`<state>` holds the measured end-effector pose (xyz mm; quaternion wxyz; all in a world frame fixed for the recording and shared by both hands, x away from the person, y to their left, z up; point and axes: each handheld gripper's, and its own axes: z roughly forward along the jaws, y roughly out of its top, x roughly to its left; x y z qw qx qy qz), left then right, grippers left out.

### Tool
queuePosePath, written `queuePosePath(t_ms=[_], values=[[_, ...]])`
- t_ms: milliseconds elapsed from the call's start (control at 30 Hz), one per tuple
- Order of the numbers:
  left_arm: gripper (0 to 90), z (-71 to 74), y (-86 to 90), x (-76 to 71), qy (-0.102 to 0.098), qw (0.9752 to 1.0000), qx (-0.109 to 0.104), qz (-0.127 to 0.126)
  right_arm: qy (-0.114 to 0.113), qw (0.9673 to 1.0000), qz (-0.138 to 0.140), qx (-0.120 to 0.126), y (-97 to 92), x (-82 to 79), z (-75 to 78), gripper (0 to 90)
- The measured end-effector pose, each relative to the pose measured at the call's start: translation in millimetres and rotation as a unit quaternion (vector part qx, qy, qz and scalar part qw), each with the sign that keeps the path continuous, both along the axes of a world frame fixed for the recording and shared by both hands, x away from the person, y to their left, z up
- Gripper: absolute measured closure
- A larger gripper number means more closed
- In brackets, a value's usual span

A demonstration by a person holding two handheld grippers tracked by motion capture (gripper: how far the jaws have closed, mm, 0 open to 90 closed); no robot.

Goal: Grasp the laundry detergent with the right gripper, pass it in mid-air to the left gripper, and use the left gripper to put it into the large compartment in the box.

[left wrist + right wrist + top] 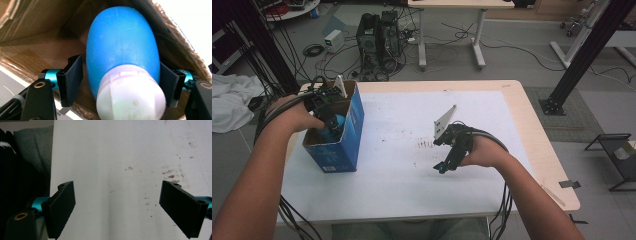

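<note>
Hidden or unclear: the left hand-held gripper (330,121) reaches down into the box (353,131), so in the high view its tips are lost behind the cardboard rim and just a patch of blue shows inside. The bottle's (122,50) far end is cut off by the frame top in the left gripper view; its cap (131,93) is blurred and partly cropped at the bottom. No label can be read on it. Box floor mostly masked by the bottle.

Item 1, bottle: blue, rounded, white cap toward the camera, inside the box at the desk's left edge. Left hand-held gripper closed on it, a pad pressed to each flank just above the cap.

Item 2, box: blue outside, brown cardboard inside, open top, flaps up, standing upright.

Item 3, right hand-held gripper (443,167): jaws spread wide, nothing between them, held low over the white desk (402,195) near its centre, well apart from the box. Grey plate (444,121) on top, tilted.

Surroundings: dark specks (424,145) on the desk just left of the right hand-held gripper; computer towers (379,37) and loose cables on the floor beyond; white cloth (229,102) off to the left; black frame legs at both sides.

View differences: the right gripper view (117,205) shows the specks (171,176) close up and dark fabric (22,170) past the desk edge; box interior seen clearly in the left gripper view (120,82) alone
</note>
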<state>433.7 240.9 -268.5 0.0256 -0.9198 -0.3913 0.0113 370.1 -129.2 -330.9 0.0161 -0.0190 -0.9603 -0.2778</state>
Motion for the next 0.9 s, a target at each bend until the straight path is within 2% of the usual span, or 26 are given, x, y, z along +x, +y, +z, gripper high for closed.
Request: queuePosePath(t_ms=[100,167,200,233,367,567,600,633,667,700,733,833,900], values=[[26.7,3.6,-1.0,-1.2,-0.009,0.9999,-0.004,0.013,0.004,1.0,-0.006,-0.004,-0.2,-0.8,0.2,12.6],[26.5,5.0,-0.8,-1.1,-0.008,0.9999,-0.002,0.01,0.003,1.0,-0.005,-0.004,-0.2,-0.4,0.3,12.6],[26.1,5.4,-2.0,-2.7,-0.018,0.9995,-0.009,0.023,0.003,1.0,-0.004,-0.004,-0.1,-0.4,0.5,12.6],[26.1,9.3,-0.4,-1.1,-0.009,0.9999,0.003,0.004,0.004,1.0,-0.005,-0.003,0.0,-0.5,0.6,12.5],[26.1,15.5,-1.5,-3.5,-0.013,0.9998,-0.002,0.013,0.003,1.0,-0.004,-0.001,-0.5,-0.2,1.1,12.6],[25.9,28.1,0.6,-6.6,-0.019,0.9998,-0.002,0.004,0.007,1.0,-0.004,-0.002,-1.3,-0.1,2.2,12.6],[22.8,28.4,-0.1,-8.5,-0.029,0.9994,-0.005,0.018,0.006,1.0,-0.005,-0.002,-1.1,-0.4,2.5,12.6],[20.8,31.6,1.1,-7.9,-0.026,0.9996,0.006,0.008,0.001,1.0,0.0,0.0,-0.9,0.5,2.8,12.5],[20.7,33.3,1.1,-8.8,-0.034,0.9993,0.004,0.015,0.003,1.0,0.0,-0.001,-0.9,0.1,3.5,12.6],[20.4,36.0,2.1,-8.6,-0.029,0.9995,0.005,0.008,0.001,1.0,0.0,0.001,-1.0,0.1,4.3,12.5],[20.4,37.2,1.7,-9.9,-0.036,0.9993,-0.001,0.015,0.004,1.0,-0.002,-0.001,-1.3,-0.4,5.1,12.5],[20.4,42.4,1.4,-10.9,-0.034,0.9994,0.004,0.006,0.003,1.0,-0.005,-0.002,-2.6,-0.8,6.7,12.5],[20.4,44.6,-0.3,-12.5,-0.038,0.9992,-0.002,0.01,0.001,1.0,-0.002,-0.001,-3.4,-0.1,7.5,12.6]])
